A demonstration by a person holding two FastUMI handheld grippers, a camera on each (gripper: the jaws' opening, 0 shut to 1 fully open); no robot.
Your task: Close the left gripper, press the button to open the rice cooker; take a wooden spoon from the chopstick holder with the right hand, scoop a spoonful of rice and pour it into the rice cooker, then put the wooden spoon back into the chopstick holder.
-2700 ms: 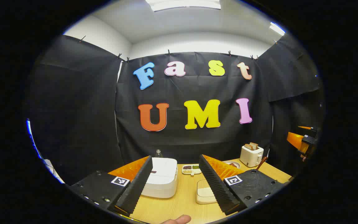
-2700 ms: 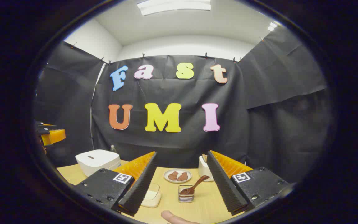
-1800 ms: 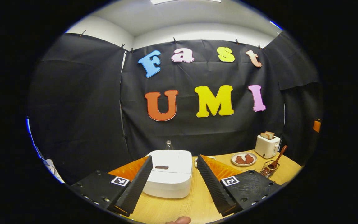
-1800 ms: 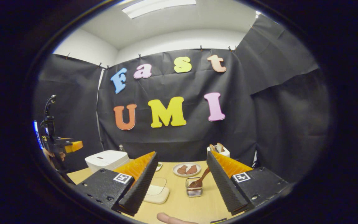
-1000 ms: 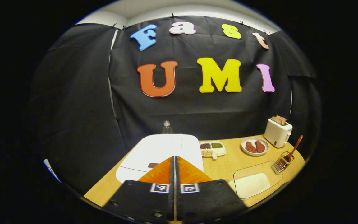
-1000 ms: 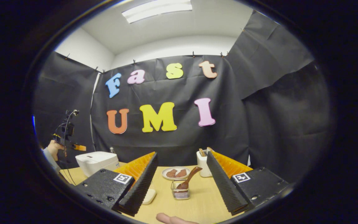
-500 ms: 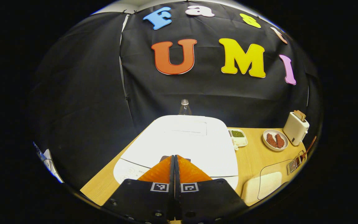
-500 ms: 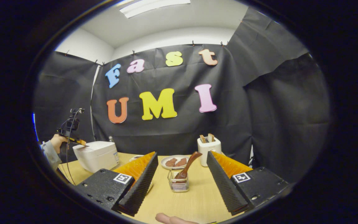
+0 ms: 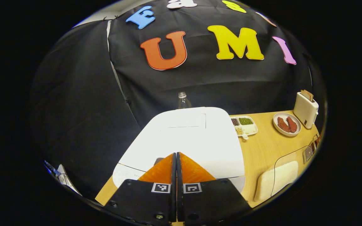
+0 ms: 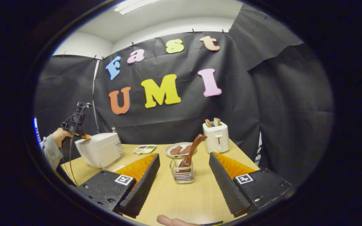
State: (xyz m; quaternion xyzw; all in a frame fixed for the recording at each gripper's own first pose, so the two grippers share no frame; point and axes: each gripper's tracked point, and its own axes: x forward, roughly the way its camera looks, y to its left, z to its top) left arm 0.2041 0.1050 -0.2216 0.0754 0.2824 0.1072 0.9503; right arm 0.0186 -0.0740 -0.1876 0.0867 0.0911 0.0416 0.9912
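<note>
In the left gripper view my left gripper (image 9: pixel 176 154) is shut, its tips resting over the front edge of the white rice cooker (image 9: pixel 193 135), whose lid is down. A clear tray of rice (image 9: pixel 276 177) lies at the right. In the right gripper view my right gripper (image 10: pixel 183 157) stands open above the table, in front of the wire chopstick holder (image 10: pixel 182 172). A wooden spoon (image 10: pixel 193 150) leans in that holder. Far left in that view, the rice cooker (image 10: pixel 101 149) stands with the left gripper (image 10: pixel 85 136) at its top front edge, held by a hand.
A white toaster (image 10: pixel 216 136) with bread, a plate of meat (image 10: pixel 178 150) and a divided dish of beans (image 10: pixel 144 148) stand along the back of the wooden table (image 10: pixel 184 201). A clear bottle (image 9: pixel 183 100) stands behind the cooker. A fingertip (image 10: pixel 171 221) shows at the bottom.
The left gripper shut and came down onto the cooker's front edge. The right gripper moved closer to the chopstick holder and stayed open.
</note>
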